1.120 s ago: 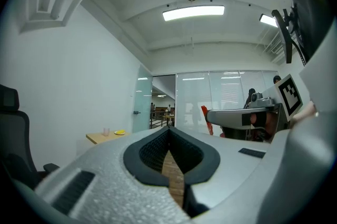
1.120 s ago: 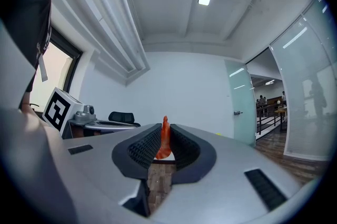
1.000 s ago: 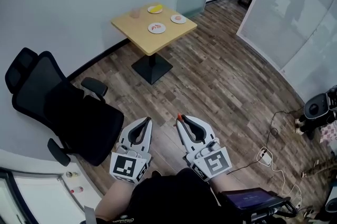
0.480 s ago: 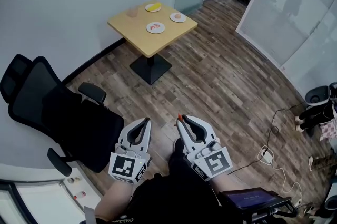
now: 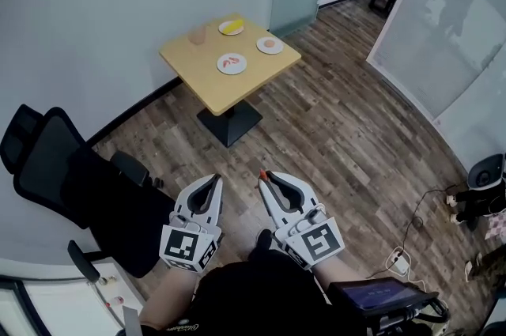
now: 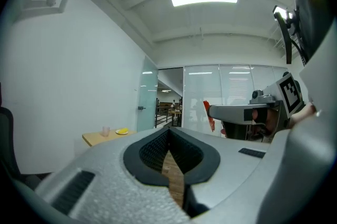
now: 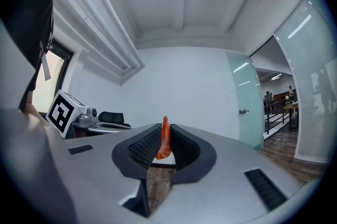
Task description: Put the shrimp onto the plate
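A person stands well back from a small wooden table [image 5: 199, 78], the right gripper [image 5: 264, 178] clamped on a red shrimp [image 7: 164, 142] that stands upright between the pads, its tail poking out past the tips. The catch is off the table and nowhere near the plates; the white plate [image 5: 220, 67] that already carries something red sits mid-table, with a second plate [image 5: 276, 50] and a yellow dish [image 5: 231, 28] beyond it, and a cup [image 5: 198, 35] beside them. The main risk from here is a dropped shrimp — the pinch looks to hold only its narrow body, so a jolt on the way across the plank floor [image 5: 332, 121] could let it slide out. A black office chair [image 5: 83, 184] close on the left could snag an elbow, and, since which plate is meant is hard to say from this distance, the shrimp may land on the wrong one. The left gripper [image 5: 213, 179] carries nothing, its jaws pressed together at the tips. Both grippers are held low in front of the body, side by side and just apart, marker cubes toward the person, tips aimed forward toward the table.
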The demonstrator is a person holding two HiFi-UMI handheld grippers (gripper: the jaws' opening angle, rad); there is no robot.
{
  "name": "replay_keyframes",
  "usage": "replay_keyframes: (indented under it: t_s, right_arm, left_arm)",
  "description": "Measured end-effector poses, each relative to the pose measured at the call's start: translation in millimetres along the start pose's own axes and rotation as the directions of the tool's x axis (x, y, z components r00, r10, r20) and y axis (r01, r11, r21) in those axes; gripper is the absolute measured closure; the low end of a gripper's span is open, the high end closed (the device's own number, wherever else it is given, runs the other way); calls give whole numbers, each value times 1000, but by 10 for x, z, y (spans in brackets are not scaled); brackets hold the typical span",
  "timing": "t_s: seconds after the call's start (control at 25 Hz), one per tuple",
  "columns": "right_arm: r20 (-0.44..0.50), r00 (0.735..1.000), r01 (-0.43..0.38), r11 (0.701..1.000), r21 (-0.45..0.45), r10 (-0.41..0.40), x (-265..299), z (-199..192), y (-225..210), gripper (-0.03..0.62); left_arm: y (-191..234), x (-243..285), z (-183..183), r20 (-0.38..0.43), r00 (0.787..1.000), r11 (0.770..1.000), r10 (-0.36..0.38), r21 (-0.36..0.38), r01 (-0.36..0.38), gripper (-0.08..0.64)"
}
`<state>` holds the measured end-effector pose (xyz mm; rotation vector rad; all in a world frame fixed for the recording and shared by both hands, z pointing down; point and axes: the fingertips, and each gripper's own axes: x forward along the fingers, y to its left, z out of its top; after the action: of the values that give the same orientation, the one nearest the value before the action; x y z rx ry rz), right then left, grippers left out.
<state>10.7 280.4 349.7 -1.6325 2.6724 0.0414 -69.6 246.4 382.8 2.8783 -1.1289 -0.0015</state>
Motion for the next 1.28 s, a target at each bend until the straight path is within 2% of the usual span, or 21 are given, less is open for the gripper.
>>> replay_keyframes:
  t_s: [0.08, 0.28, 0.44, 0.76, 1.0, 1.28]
  right_arm:
    - [-16, 1000, -14, 1000, -9, 14, 65, 11, -287, 543]
    - [30, 999, -35, 999, 9, 34, 267, 123, -860, 543]
    - [18, 998, -57, 998, 23, 56, 403, 59, -1136, 543]
    - [27, 999, -44, 999, 7, 44, 823, -9, -1583, 543]
    - [7, 998, -55, 998, 8, 55, 1459, -133, -1859, 543]
    - [1, 999, -47, 999, -4, 47, 2771, -121, -2127, 543]
  left_arm:
    - [-34, 298, 66, 10, 1000, 1000, 14, 7, -14, 560]
    - [-63, 876, 157, 33, 999, 999, 40, 23, -41, 560]
    - [-5, 1191, 146, 28, 998, 998, 54, 25, -54, 560]
    - [282, 1750, 101, 32, 998, 999, 48, 25, -48, 560]
    - [848, 2179, 63, 46, 997, 998, 61, 25, -62, 560]
    - [2016, 2787, 162, 46, 997, 998, 60, 17, -61, 560]
